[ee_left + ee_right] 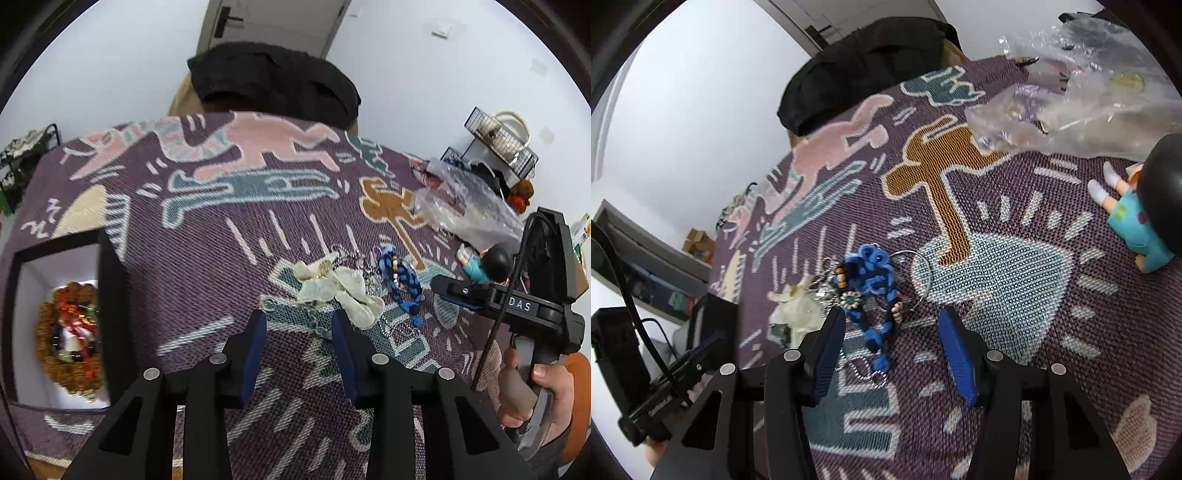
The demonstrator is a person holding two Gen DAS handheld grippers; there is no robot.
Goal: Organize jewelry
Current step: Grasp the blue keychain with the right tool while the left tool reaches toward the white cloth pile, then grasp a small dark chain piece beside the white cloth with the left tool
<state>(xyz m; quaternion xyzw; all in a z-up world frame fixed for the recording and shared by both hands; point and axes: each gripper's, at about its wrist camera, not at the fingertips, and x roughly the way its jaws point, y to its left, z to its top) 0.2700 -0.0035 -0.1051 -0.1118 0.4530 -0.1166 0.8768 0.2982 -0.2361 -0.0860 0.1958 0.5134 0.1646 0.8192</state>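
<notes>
A pile of jewelry lies on the patterned purple cloth: a cream lace piece (343, 290) (798, 312), a blue braided cord (400, 280) (873, 291) with beads, and thin silver rings (921, 275). My left gripper (299, 325) is open, just short of the lace piece. My right gripper (890, 325) is open, its fingers on either side of the blue cord's near end; it also shows in the left wrist view (461, 291). A black box with a white lining (33, 280) at the left holds a brown and red beaded bracelet (70, 332).
A doll in a teal dress (1134, 218) (484, 264) lies at the right. Crumpled clear plastic bags (1071, 103) (458, 199) sit behind it. A black garment (273, 77) hangs over the far edge. A wire basket (502, 140) stands at the back right.
</notes>
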